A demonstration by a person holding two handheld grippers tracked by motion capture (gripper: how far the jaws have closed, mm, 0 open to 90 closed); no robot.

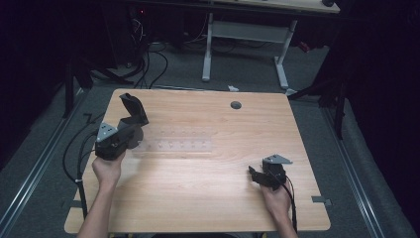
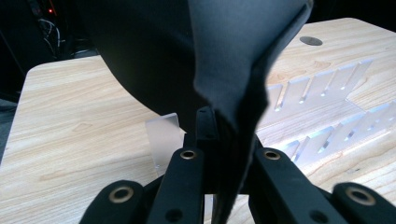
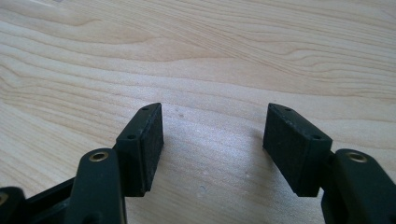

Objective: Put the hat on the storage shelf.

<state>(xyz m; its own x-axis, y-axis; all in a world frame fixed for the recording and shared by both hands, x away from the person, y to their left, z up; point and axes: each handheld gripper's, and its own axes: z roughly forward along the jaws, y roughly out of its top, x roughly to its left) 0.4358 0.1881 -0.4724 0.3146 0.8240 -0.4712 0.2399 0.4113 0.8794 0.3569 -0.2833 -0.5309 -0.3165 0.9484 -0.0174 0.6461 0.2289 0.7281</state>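
My left gripper (image 1: 131,128) is at the table's left side, shut on a thin black sheet-like piece (image 1: 132,106) that sticks up and away from its jaws. In the left gripper view the jaws (image 2: 219,140) pinch the lower edge of this black piece (image 2: 233,56), and a larger dark rounded shape (image 2: 140,56) sits right behind it; I cannot tell what that is. A clear acrylic slotted rack (image 1: 176,145) lies flat just right of the gripper, its slats (image 2: 322,88) showing past the black piece. My right gripper (image 1: 255,174) rests low at the front right, open over bare wood (image 3: 212,140).
The wooden table (image 1: 208,198) has a round cable hole (image 1: 236,105) near its far edge. A white desk frame (image 1: 245,44) stands on the carpet beyond. Cables (image 1: 74,158) trail off the table's left edge.
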